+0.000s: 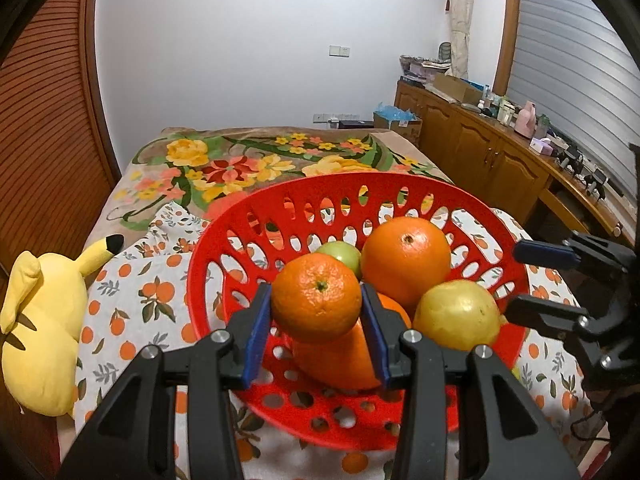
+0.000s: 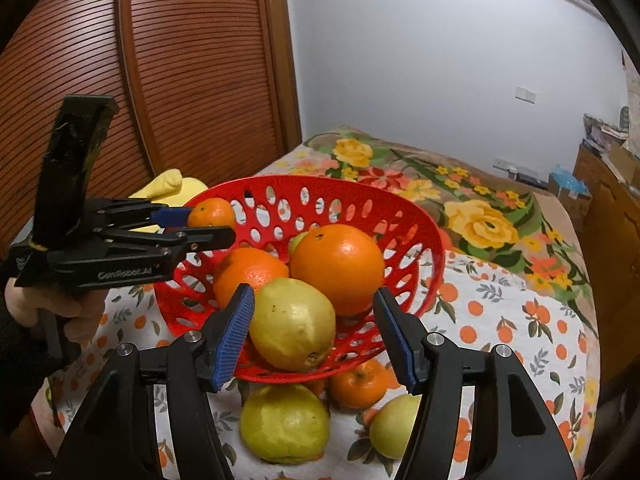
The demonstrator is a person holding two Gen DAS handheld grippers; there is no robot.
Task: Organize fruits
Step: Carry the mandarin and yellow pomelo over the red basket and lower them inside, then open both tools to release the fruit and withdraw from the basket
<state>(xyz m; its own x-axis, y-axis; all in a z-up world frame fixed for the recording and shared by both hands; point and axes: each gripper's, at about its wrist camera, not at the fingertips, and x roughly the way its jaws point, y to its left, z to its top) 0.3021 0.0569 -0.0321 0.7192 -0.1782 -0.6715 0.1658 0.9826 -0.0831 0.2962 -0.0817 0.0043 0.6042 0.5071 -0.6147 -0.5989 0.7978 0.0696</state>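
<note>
Gripping a small mandarin (image 1: 316, 302) between its blue pads (image 1: 256, 332), the left tool (image 1: 316, 320) holds the fruit above the near-left part of the red basket (image 1: 208, 280); from the right wrist view the same mandarin (image 2: 211, 213) sits at the basket's (image 2: 424, 248) far-left rim, off the pile.

Inside the basket: a large orange (image 1: 406, 258), a second orange (image 2: 248, 276) lower down, a yellow lemon (image 1: 458, 314) on the right side, and a green fruit (image 1: 342, 254) partly hidden behind the oranges.

Right tool (image 2: 316, 332) stands with fingers apart, one on each side of the lemon (image 2: 294, 324); left pad (image 2: 234, 336) just beside the peel, right pad well clear of it. Contact cannot be told.

On the cloth in front of the basket: a yellow-green citrus (image 2: 284, 426), a small mandarin on the cloth (image 2: 358, 384) partly under the basket's edge, and a pale green fruit (image 2: 394, 426).

The basket rests on an orange-print cloth (image 2: 520, 340) spread over a floral blanket (image 1: 240, 160) on a bed. A yellow plush toy (image 1: 44, 320) lies on the left. Slatted wooden doors (image 2: 160, 80) behind.
</note>
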